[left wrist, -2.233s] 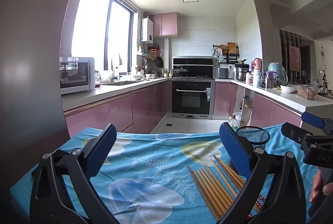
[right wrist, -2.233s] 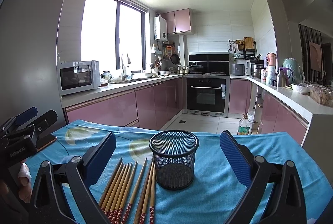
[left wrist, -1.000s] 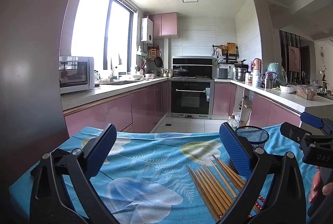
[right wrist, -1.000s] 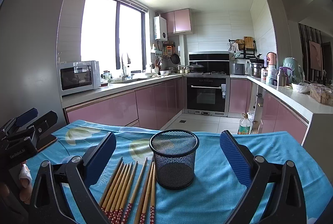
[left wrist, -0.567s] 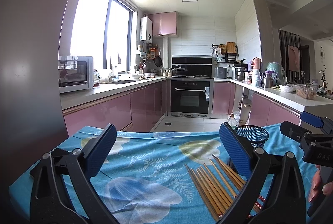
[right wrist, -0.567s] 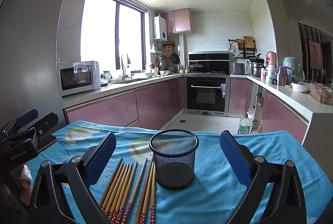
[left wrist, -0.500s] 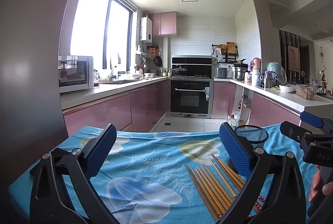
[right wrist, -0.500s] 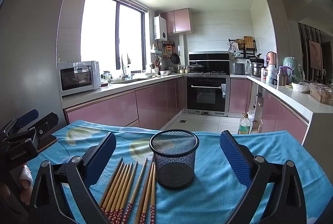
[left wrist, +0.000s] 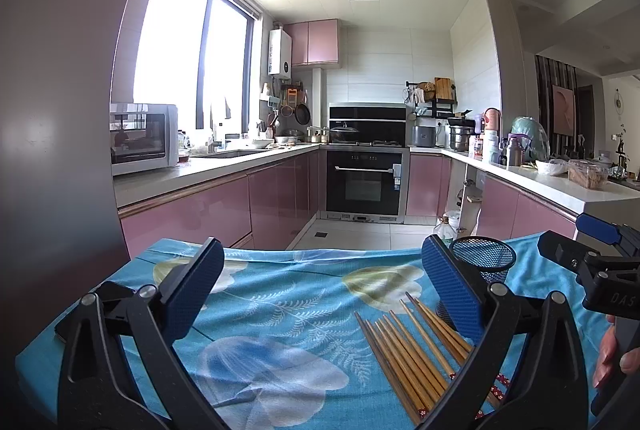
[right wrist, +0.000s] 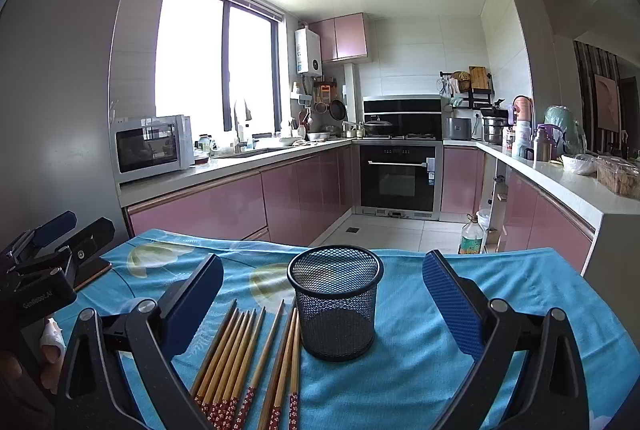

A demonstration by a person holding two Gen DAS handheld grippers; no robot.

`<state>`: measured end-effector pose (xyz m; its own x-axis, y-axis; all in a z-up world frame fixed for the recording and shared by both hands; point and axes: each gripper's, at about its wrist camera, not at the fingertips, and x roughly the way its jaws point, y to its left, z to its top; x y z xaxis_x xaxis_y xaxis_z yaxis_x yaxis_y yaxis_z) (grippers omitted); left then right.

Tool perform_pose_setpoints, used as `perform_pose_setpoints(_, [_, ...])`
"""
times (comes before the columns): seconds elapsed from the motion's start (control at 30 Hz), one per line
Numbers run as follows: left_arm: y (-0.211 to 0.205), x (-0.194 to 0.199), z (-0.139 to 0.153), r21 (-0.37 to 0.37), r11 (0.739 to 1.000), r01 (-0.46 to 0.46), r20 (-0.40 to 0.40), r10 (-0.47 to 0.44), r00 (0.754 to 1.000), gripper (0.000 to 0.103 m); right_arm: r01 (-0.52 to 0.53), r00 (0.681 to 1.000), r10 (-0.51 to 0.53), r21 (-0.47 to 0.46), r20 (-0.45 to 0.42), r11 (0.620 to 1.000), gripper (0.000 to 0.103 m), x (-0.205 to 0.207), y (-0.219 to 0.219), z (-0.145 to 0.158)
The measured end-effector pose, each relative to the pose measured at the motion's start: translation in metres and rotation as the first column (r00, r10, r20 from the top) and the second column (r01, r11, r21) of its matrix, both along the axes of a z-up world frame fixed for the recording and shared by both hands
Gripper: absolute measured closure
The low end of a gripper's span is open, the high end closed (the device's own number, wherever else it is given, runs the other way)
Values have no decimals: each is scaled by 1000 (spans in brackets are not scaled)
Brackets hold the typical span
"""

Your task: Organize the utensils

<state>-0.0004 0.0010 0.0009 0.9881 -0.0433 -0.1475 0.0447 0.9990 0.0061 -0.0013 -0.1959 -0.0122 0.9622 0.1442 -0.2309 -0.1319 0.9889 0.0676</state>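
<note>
Several wooden chopsticks with red patterned ends lie side by side on a blue floral tablecloth. A black mesh cup stands upright just right of them. In the right wrist view the chopsticks lie left of the mesh cup, which is straight ahead. My left gripper is open and empty above the cloth, left of the chopsticks. My right gripper is open and empty, with the cup in line between its jaws but farther out.
The table ends ahead at a tiled kitchen floor. Pink cabinets, a microwave and an oven stand beyond. A grey wall or fridge rises at the left. A bottle stands on the floor.
</note>
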Motion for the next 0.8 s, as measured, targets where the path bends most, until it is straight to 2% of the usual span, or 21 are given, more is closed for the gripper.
perform_pose_setpoints(0.27, [0,3,-2,3,1000,6,-13,-6,1000,6,-1,1000,1,0,-6,1000,6,0,-1,-1])
perform_pose_setpoints(0.53, [-4,10,-9,9,1000,24,-56,-23,998,6,-24,998,24,-5,-53,1000,6,3,0,-7])
perform_pose_setpoints(0.63, [-6,22,-17,10,998,64,-132,-63,989,6,-50,994,48,-16,-97,999,6,9,1,-12])
perform_pose_setpoints(0.73, [-13,35,-29,57,994,95,-227,-80,971,6,-86,980,77,-40,-182,996,8,18,4,-21])
perform_pose_setpoints(0.8, [-15,44,-39,70,990,124,-292,-98,951,6,-109,966,91,-61,-243,992,18,25,6,-29])
